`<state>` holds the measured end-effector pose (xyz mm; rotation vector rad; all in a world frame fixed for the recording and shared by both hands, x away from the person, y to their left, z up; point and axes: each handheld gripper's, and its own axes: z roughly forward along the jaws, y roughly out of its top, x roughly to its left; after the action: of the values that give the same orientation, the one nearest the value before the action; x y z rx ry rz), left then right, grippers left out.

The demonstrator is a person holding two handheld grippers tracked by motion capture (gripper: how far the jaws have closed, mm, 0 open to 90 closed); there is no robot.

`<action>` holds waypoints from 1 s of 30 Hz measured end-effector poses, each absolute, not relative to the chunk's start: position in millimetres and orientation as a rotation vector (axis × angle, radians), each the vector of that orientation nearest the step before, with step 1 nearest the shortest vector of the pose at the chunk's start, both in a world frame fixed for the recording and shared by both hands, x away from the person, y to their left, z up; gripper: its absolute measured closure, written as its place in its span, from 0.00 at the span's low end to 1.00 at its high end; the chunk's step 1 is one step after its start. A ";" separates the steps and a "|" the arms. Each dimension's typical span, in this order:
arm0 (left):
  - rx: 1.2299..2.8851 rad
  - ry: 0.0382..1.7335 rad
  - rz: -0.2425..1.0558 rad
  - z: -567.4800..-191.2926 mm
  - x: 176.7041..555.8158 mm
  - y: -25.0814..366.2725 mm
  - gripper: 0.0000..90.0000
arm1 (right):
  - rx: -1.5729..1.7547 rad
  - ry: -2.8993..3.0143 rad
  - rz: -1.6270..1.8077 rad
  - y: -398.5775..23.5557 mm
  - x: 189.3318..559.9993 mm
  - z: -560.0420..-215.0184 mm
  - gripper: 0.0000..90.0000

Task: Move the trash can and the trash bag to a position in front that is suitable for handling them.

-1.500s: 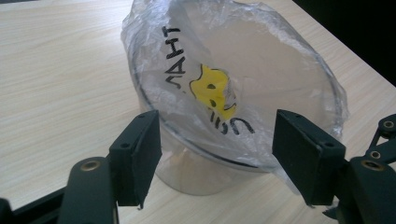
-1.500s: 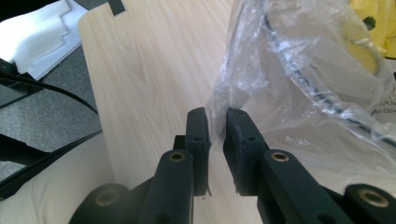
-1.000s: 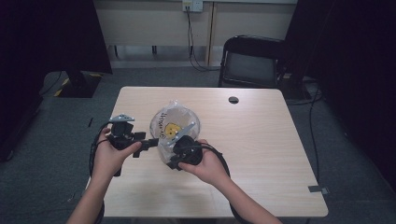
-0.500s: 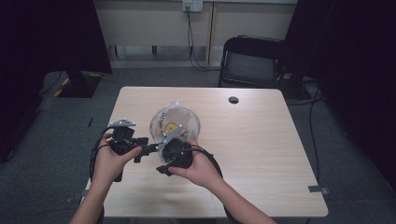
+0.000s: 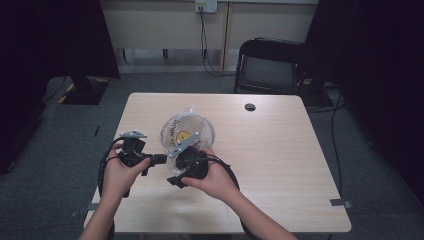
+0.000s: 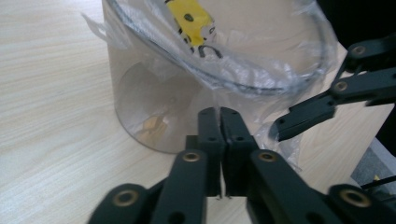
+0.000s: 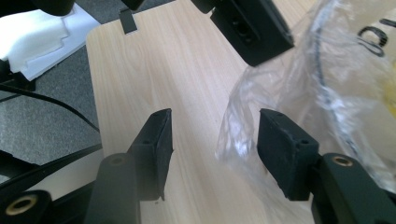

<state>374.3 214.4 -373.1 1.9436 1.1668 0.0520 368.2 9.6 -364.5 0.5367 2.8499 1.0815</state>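
A crumpled clear plastic bag (image 5: pixel 187 131) holds a round item with a yellow mark and lies at the table's middle left. My left gripper (image 5: pixel 162 159) points right at the bag's near edge. Its jaws have just closed and stand together (image 6: pixel 219 114); whether film is pinched between them is unclear. My right gripper (image 5: pixel 172 156) lies beside it, pointing left. Its jaws have just been opening and stand apart (image 7: pixel 212 135). A fold of the bag (image 7: pixel 336 84) hangs between them near the right pad, and neither pad presses it. One of its fingers (image 6: pixel 303 114) reaches in from the right.
The pale wooden table (image 5: pixel 280 165) has a round cable hole (image 5: pixel 250 107) at the back. A black chair (image 5: pixel 270 70) stands behind it. Cables trail off both grippers toward the near edge. Grey carpet and dark curtains surround the table.
The bag has sunk and looks flatter than a second ago. The right hand has shifted slightly left, closer to the left gripper. The left hand has stayed in place.
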 end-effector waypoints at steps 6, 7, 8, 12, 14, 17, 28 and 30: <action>1.985 1.192 0.060 -377.1 376.4 212.0 1.00 | 0.565 2.828 1.101 -2.6 369.8 -363.6 0.41; 1.994 1.194 0.071 -376.8 376.1 211.1 1.00 | 0.577 2.827 1.108 -4.8 369.8 -362.7 0.39; 1.997 1.194 0.076 -376.7 375.9 210.4 1.00 | 0.584 2.828 1.119 -7.3 369.7 -361.3 0.39; 2.033 1.191 0.094 -378.3 376.6 208.0 1.00 | 0.593 2.835 1.150 -17.6 368.3 -352.1 0.34; 2.030 1.191 0.103 -379.4 376.6 206.4 1.00 | 0.594 2.818 1.135 -23.3 366.7 -346.3 0.28; 2.065 1.187 0.120 -379.5 376.3 206.0 0.99 | 0.597 2.782 1.160 -35.9 367.8 -332.5 0.28; 2.082 1.046 0.240 -385.3 369.1 226.6 0.32 | 0.729 2.589 1.133 -64.2 420.1 -311.0 0.18; 2.094 1.021 0.259 -386.0 368.3 229.5 0.28 | 0.719 2.587 1.158 -63.6 429.0 -313.6 0.18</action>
<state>368.3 229.5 -386.0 2.0937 1.0212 0.2594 429.0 -63.6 -313.6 0.7188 2.5870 1.1580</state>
